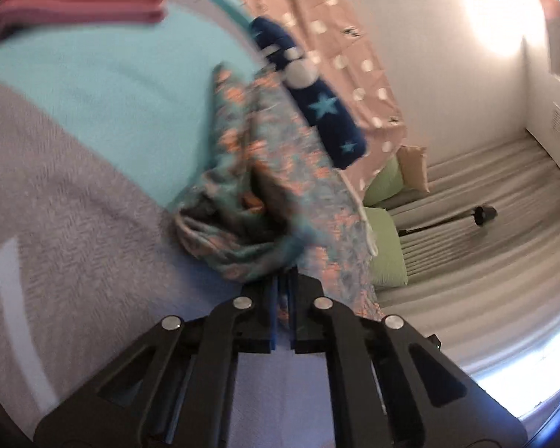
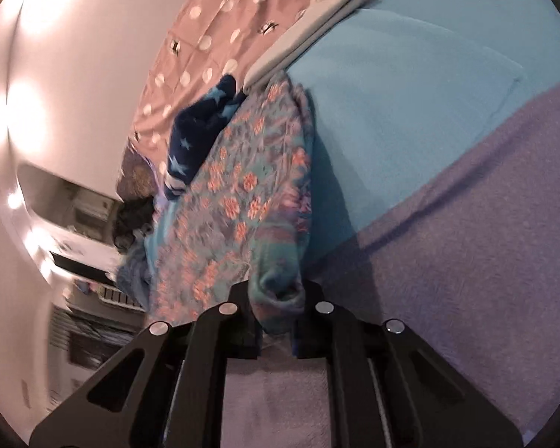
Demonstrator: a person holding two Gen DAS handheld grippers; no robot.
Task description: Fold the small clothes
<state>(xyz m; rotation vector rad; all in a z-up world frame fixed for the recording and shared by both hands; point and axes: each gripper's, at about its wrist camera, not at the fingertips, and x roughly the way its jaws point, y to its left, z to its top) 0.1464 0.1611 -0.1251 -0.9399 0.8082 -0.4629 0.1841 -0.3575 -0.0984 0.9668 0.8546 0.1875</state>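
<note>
The left hand-held gripper [image 1: 283, 291] has its two black fingers drawn almost together, pinching an edge of a floral garment [image 1: 265, 186], teal-grey cloth printed with orange-pink flowers, which bunches up and runs away from the fingertips toward 12 o'clock in the left wrist view. The right hand-held gripper [image 2: 278, 310] is closed to a narrow gap with a thick, rolled fold of the same floral garment [image 2: 239, 201] clamped between its fingers; from there the cloth spreads toward 11 o'clock. The garment lies over a bed surface made up of a turquoise blanket [image 2: 410, 93] and a grey woven cover [image 2: 466, 242], the grey part lying toward 3 and 4 o'clock of the right gripper. Just beyond the garment, at about 1 o'clock in the left view, sits a navy piece with light blue stars [image 1: 317, 112], touching the floral cloth. Behind both is a pink sheet with white polka dots [image 1: 347, 48]. A folded salmon-pink stack [image 1: 82, 0] rests on the turquoise blanket at 10 o'clock in the left view. Both views are motion-blurred, so finer detail of the folds cannot be told.
</note>
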